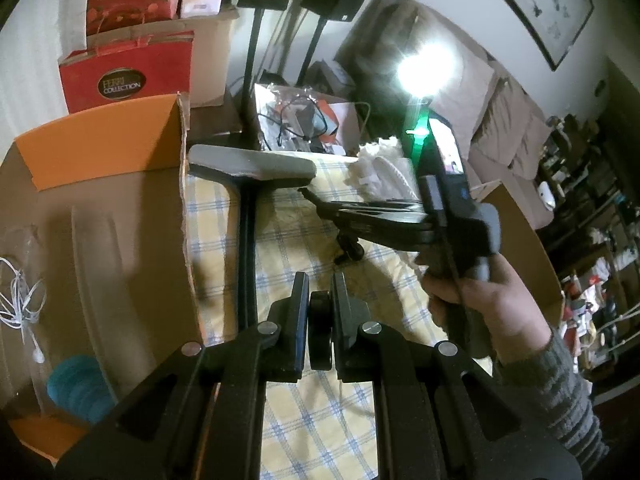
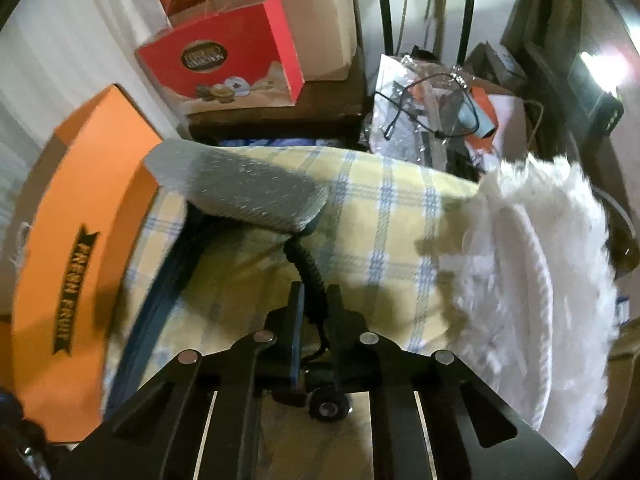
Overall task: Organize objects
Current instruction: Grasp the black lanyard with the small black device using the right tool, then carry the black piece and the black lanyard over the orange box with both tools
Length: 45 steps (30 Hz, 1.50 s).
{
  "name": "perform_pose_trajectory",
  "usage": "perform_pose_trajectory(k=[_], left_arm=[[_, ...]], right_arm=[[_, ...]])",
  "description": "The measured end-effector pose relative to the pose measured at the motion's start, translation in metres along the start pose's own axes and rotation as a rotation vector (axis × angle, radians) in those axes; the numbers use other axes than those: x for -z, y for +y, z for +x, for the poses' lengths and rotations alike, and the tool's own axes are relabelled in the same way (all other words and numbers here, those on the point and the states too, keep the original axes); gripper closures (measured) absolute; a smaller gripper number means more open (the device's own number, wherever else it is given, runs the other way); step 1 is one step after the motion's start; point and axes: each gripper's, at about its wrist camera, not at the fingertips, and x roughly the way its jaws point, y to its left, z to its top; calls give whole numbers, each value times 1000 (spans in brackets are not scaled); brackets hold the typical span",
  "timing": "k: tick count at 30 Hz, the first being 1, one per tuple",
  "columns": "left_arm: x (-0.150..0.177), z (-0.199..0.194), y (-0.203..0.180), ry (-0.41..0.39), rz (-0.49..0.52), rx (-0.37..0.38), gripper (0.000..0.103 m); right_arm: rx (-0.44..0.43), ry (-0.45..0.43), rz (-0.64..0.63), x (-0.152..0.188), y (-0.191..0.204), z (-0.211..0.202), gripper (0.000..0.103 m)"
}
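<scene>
Over a yellow plaid cloth (image 2: 360,216), the left tool (image 1: 320,280) is clamping a black wheel-shaped part (image 1: 320,332) while the right tool (image 2: 314,292) is pinching the black corded stem (image 2: 308,272) of a grey padded piece (image 2: 240,188), lying beside an orange box (image 2: 80,240) and a white fluffy item (image 2: 540,260).

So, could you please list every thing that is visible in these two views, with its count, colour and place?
Headset: one, grey pad on black band, over the checked cloth.
Checked cloth: one, yellow and blue, centre.
Orange box: one, left.
Red box: one, back left.
Fluffy item: one, white, right.
White earphones: one, left, on the brown surface.
Left gripper: shut on a black round part.
Right gripper: shut on the headset's black stalk.
Right hand: holds the right gripper.
</scene>
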Motion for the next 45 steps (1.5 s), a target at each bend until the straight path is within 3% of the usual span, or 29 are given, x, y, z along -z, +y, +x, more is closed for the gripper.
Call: perform_pose_trajectory(k=[7,14,25,35,45], left_arm=[[0,-18,8,-22,-15,8,93],[-2,-51,24,-58,-31,-7,93],[10,-95,94,-94,-118,-125,93],[29,-101,148,-81,-200,-170,93],[38,-114,184,-80,-239,-196,93]], right_arm=[[-120,-82,49,13,4,-50,93],[-145,-172,8,16,30,-106,93],[-252,-239,-80,10,93,-159,93],[-350,-211,-178,-2,173,-148,93],[-400,-130,-226,-16,247,-95,93]])
